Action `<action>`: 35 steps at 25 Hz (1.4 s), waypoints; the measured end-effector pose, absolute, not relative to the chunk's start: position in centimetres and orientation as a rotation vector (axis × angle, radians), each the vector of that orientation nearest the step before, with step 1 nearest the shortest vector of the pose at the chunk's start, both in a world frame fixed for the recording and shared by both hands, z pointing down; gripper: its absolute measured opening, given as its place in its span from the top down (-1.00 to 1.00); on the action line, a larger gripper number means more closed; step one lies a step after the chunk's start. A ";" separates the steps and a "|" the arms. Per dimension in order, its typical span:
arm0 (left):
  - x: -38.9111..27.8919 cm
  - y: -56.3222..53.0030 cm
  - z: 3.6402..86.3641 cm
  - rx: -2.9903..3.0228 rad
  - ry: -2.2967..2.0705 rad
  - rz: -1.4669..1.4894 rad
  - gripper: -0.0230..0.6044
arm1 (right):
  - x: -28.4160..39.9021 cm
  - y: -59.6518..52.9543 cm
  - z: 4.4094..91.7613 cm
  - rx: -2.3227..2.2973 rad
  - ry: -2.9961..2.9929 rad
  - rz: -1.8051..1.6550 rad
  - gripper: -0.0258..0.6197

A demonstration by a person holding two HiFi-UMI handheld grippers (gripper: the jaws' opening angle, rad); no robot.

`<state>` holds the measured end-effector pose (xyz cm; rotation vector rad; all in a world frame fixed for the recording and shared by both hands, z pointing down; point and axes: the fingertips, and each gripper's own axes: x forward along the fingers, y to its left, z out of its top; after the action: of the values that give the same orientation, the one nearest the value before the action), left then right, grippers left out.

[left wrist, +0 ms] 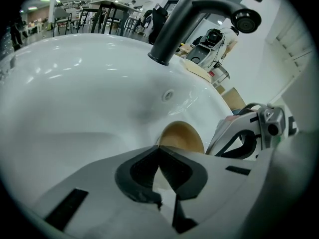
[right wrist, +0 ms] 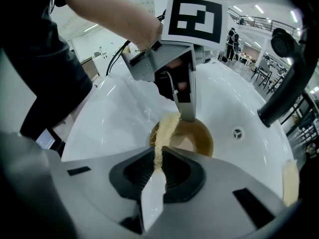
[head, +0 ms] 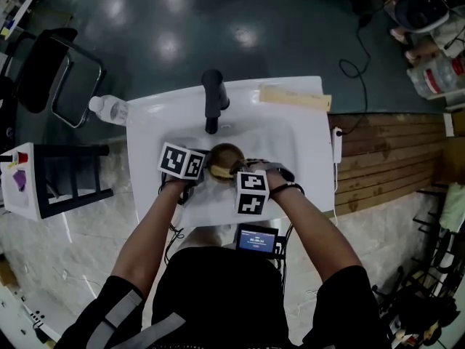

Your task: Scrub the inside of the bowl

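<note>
Bowl (right wrist: pixel 197 139) in the sink (right wrist: pixel 114 118) we are pinning by its rim with the clenched left claw (right wrist: pixel 187 114), steadying it while the right claw (right wrist: pixel 158 163), gripping the scrubber (right wrist: pixel 165 128), is reaching inside.

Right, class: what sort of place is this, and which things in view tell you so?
Probably a washing-up station set up in a large open hall, not a home kitchen: a free-standing white sink with a black tap, polished floor all round it, and tables and chairs behind.
</note>
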<state>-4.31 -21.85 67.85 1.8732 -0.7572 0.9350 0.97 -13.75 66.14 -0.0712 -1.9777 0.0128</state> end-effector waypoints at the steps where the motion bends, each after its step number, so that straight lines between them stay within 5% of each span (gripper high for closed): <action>1: -4.2 -21.8 67.8 1.875 -0.754 0.936 0.90 | 1.3 -14.0 66.1 -0.059 -1.976 0.014 0.79; 20: -2.9 -21.2 67.6 1.897 -0.737 0.938 0.90 | 2.9 -21.3 67.2 0.340 -1.886 0.008 0.79; 35: -3.5 -21.3 68.4 1.837 -0.774 0.921 0.90 | -0.1 -17.4 69.6 0.085 -1.848 -0.088 0.79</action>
<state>-3.45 -21.32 68.36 1.8374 -0.7737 0.9212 -0.12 -17.45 69.57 0.0853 -1.8475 -0.0878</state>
